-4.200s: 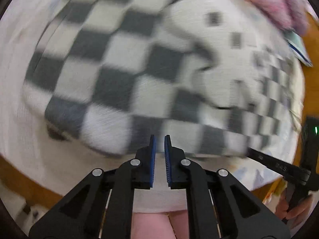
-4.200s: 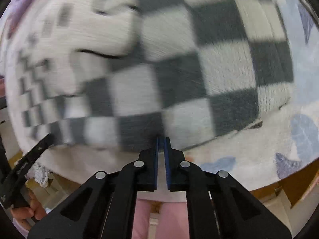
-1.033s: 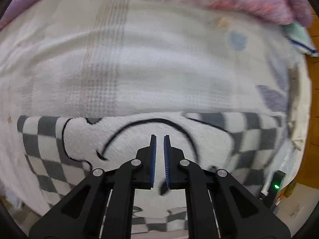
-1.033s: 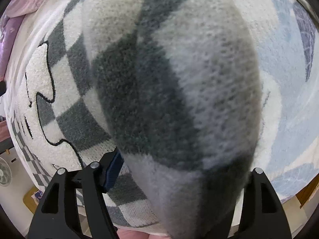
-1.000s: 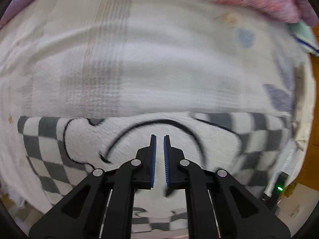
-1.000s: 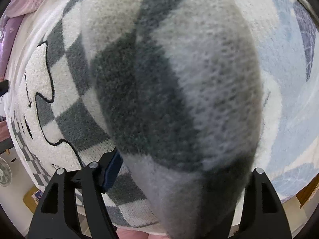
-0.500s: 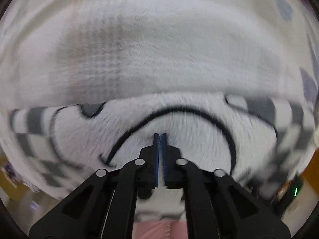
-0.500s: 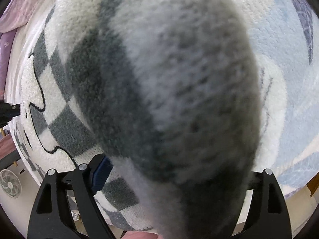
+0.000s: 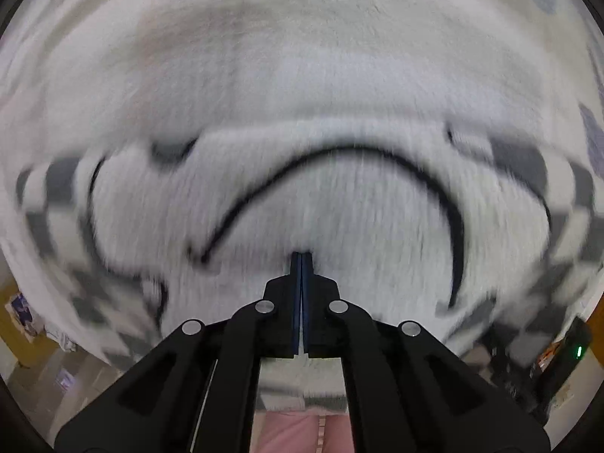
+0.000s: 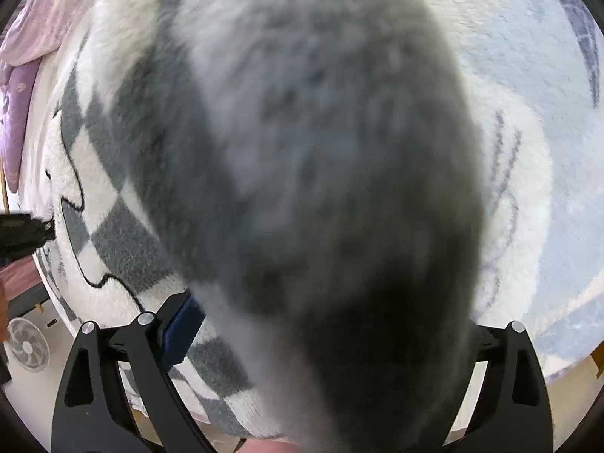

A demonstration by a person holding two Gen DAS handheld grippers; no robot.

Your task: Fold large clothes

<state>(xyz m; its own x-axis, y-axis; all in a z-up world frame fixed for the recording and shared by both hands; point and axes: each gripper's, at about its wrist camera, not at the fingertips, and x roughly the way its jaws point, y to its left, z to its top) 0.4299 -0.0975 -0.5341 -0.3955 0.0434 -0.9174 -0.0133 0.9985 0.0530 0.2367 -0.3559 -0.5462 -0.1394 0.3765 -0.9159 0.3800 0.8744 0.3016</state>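
Across a pale bedcover (image 9: 302, 56), checkered fleece garment (image 9: 339, 219) spread flat, black-outlined white motif uppermost. Thick fold of same fleece bulging between spread fingers of right gripper (image 10: 332, 336); jaws just been widening, blue pad (image 10: 181, 330) clear of cloth. Left gripper (image 9: 302, 260) pressed together, empty, angled steeply down at motif.
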